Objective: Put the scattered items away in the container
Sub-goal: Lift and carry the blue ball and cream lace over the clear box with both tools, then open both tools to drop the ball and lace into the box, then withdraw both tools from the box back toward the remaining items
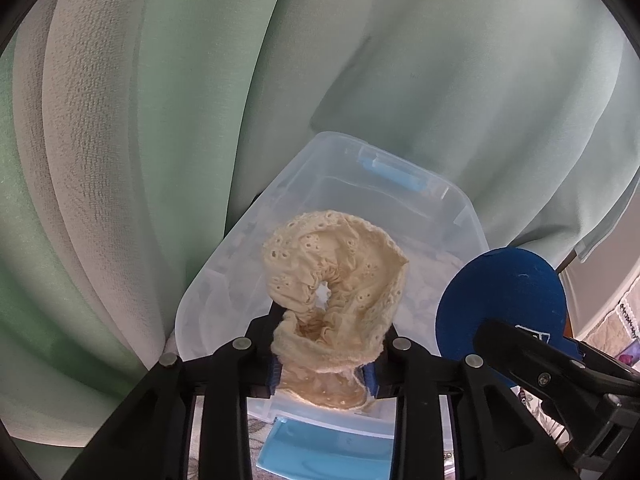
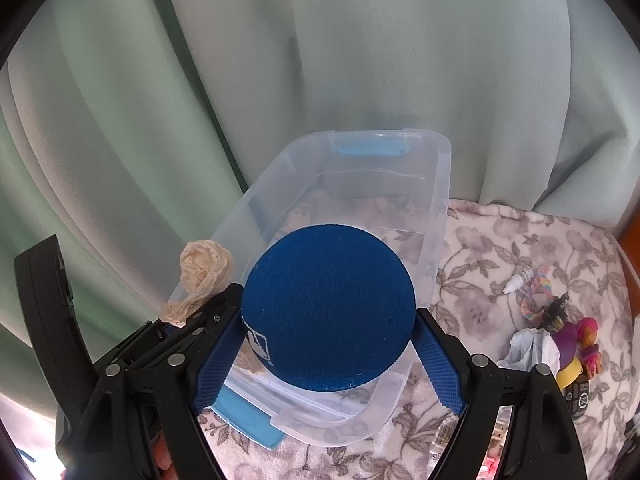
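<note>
The box looks empty: the left tool holds a lace scrunchie, the right tool a blue ball, both over it, and small toys wait near the blanket's right edge.

Pale green curtain hangs in folds across the whole background, a cream textured lining panel showing at its left edge. Below it, floral blanket, grey flowers on off-white, covers the surface. Orange-brown strip at far right edge beside the blanket, can't tell what it is
</note>
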A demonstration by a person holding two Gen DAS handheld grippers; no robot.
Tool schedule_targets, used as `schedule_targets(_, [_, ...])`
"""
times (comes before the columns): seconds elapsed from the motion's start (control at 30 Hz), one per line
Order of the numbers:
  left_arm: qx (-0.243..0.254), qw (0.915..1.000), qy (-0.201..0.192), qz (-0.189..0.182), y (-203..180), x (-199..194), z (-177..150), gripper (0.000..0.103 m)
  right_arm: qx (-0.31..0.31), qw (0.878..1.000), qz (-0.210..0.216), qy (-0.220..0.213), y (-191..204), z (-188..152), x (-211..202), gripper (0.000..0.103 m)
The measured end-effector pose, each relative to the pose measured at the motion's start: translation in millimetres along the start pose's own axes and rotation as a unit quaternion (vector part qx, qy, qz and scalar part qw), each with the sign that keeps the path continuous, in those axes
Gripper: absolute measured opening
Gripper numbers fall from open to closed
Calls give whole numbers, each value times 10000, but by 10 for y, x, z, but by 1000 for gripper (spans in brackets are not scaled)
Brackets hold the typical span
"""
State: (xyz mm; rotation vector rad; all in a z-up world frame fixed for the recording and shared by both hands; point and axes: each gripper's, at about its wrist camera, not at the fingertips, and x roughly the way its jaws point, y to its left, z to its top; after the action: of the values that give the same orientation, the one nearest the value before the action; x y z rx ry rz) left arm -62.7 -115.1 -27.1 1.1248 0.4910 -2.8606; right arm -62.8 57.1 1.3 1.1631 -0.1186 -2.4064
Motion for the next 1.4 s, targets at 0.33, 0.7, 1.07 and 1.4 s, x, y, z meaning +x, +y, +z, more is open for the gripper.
schedule_targets(0.33, [100,9999,51,-24,-16,5,13,43,42,10000,3,-8,-31,1,-38,86])
schedule_targets(0.7, [123,9999,94,-30,-22,-104,-9,57,54,9998,20,-199,-39,31,-140,90])
schedule_targets(1.07, [201,9997,139,63,-69,-107,-20,64,259,9994,-17,-239,-174,-13,-207,93])
schedule_targets(1.4, [486,9986,32,195,-109,-139,-73,67,555,9976,-60,-409,-398,-138,-404,93])
